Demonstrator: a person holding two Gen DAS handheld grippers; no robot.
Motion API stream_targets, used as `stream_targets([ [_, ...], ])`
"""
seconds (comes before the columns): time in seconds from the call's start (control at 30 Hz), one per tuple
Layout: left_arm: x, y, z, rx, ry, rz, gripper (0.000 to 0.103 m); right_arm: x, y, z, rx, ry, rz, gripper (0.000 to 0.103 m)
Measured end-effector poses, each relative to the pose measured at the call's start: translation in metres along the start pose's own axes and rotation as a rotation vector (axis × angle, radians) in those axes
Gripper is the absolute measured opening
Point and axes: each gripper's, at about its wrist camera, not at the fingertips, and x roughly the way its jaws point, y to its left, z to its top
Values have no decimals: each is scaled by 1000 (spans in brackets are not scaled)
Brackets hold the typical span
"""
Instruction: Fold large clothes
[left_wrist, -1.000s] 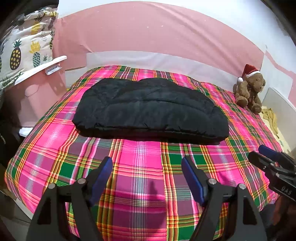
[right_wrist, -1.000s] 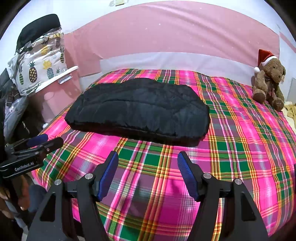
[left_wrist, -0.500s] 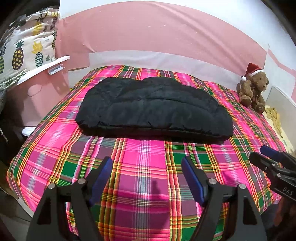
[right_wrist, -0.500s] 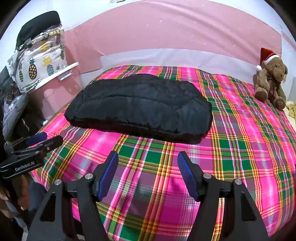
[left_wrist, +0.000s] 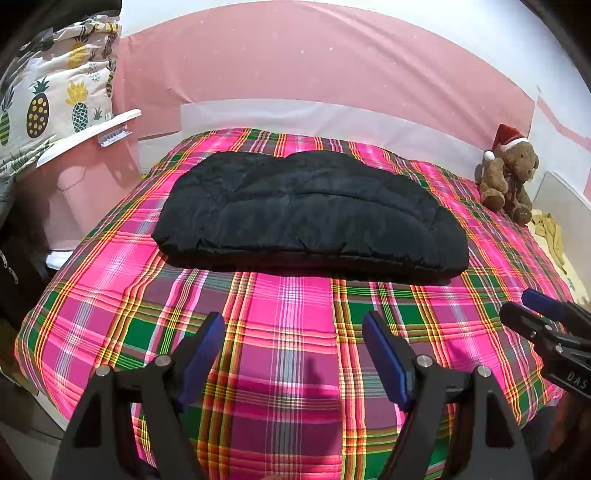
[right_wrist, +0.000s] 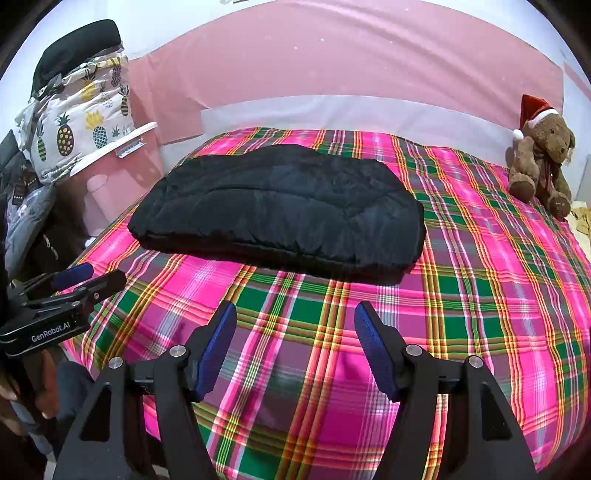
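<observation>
Pink wall (left_wrist: 332, 55) backs the bed (left_wrist: 288, 332) with its bright plaid cover. At far left, a pineapple-print cushion (left_wrist: 55, 99) sits on a pink bin. Near there the left gripper (left_wrist: 293, 354) hovers low over the plaid, fingers spread, holding nothing. Mid-bed lies the folded black jacket (left_wrist: 310, 214), flat, untouched. The right gripper (right_wrist: 295, 343) likewise hovers spread and empty. A Santa-hatted teddy bear (right_wrist: 543, 155) sits far right.
</observation>
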Motion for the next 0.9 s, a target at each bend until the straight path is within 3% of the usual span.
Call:
stream_targets([
  [0.9,-1,3,0,5,1,-10,79,-1,0,-3,-7,2,9,66],
])
